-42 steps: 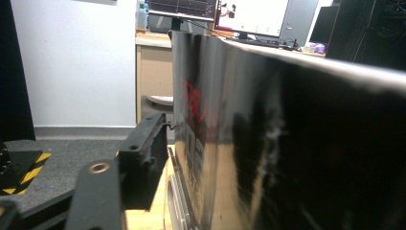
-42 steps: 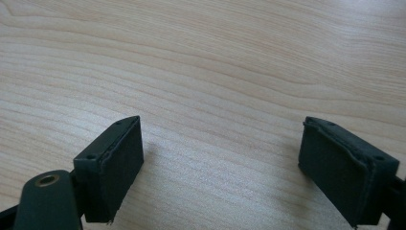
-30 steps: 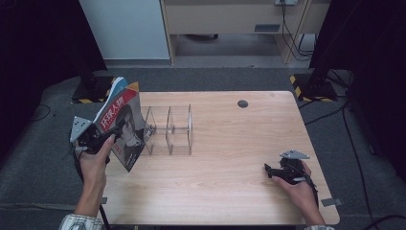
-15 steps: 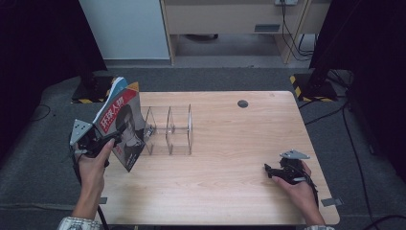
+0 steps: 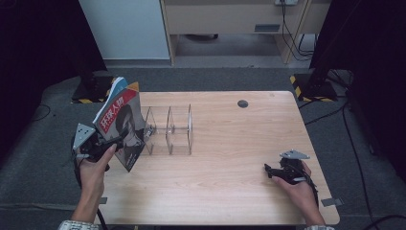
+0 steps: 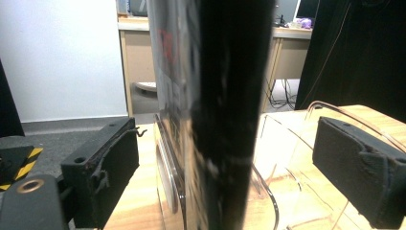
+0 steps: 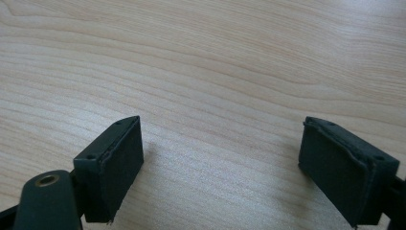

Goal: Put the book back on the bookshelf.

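Observation:
A bundle of magazines [image 5: 119,122], the front one with a red title band, stands tilted at the left end of a clear acrylic rack [image 5: 171,129] on the wooden table [image 5: 230,191]. My left gripper [image 5: 106,143] reaches them from the left, and its jaws have just been opening. In the left gripper view the dark magazine edge [image 6: 230,120] stands between the two pads [image 6: 112,172], with a gap on each side, so the gripper is open. My right gripper [image 5: 269,171] rests open at the front right, with bare wood between its fingers [image 7: 112,163].
The rack's other slots [image 5: 179,127] hold nothing. A round dark cable hole [image 5: 242,103] sits at the table's back. Beyond the table are a white panel [image 5: 127,28], a wooden desk [image 5: 230,19] and dark stands with striped bases [image 5: 311,86].
The left hand has shifted slightly toward the near side, and the magazines lean in the same place. The right hand has kept still.

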`<state>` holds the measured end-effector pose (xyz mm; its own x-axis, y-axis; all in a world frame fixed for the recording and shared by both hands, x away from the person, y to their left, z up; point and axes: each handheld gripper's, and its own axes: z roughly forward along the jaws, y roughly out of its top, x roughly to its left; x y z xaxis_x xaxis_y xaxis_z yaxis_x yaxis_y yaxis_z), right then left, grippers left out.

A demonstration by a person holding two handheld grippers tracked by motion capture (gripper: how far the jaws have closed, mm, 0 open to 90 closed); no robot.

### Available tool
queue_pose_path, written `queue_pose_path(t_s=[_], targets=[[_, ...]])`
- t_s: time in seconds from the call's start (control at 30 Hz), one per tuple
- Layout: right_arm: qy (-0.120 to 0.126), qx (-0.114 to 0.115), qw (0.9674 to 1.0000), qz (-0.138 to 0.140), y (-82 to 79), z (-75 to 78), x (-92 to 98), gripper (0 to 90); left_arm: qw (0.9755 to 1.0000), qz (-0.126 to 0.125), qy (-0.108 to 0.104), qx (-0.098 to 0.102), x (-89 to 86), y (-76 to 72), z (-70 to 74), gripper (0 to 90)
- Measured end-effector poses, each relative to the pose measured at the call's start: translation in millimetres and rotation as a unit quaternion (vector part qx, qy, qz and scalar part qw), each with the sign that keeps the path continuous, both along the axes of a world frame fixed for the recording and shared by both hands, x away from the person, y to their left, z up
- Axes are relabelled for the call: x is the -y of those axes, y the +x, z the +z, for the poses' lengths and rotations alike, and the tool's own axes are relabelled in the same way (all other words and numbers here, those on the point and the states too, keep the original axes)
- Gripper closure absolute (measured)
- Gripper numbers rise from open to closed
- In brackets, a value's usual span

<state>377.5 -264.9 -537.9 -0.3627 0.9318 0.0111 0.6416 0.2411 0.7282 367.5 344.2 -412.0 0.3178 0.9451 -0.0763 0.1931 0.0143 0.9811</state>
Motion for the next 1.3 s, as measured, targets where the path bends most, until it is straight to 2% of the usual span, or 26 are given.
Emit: queue_pose_path(t_s=[1.3], targets=[[0.000,0.001,1.0000,0.000,0.0,-0.2,-0.2,15.7,0.9991,-0.007,0.023,-0.035,-2.7,-17.2,-29.6,8.3]])
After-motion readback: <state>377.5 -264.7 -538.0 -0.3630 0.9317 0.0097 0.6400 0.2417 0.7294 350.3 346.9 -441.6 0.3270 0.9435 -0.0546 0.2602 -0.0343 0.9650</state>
